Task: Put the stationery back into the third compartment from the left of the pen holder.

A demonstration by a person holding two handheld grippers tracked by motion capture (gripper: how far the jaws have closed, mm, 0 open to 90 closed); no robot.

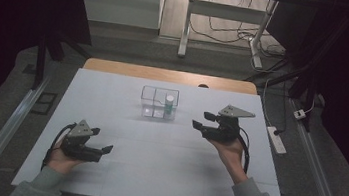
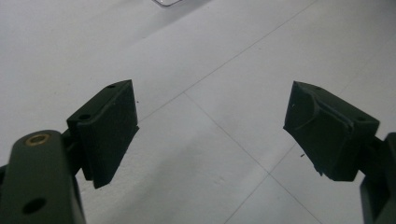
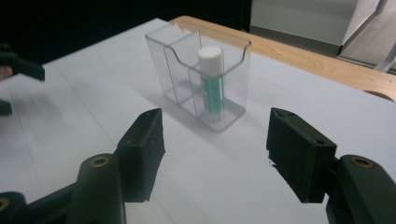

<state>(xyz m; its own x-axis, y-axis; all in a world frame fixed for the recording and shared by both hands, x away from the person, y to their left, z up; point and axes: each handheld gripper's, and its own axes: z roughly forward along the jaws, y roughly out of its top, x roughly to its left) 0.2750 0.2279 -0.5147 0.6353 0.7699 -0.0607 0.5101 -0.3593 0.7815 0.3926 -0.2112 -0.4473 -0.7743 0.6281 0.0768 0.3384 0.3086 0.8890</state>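
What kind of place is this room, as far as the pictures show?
Probably a lab or workshop set up for recording. A white-covered table holds a clear plastic organiser, loose cables and a power strip lie on the floor, and dark curtains hang around.

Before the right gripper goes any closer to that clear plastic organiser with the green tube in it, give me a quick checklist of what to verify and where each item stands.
1. Right gripper empty, jaws apart: ok.
2. Jaws pointed toward the clear plastic compartment organiser: ok.
3. Green tube with white cap upright in an end compartment: ok.
4. Tube's cap level with or above the organiser's rim, enough to pinch: cannot tell.
5. Left gripper open, empty and well away from the organiser over the white table: ok.
6. Organiser fixed so it will not slide or tip when the tube is pulled: cannot tell.
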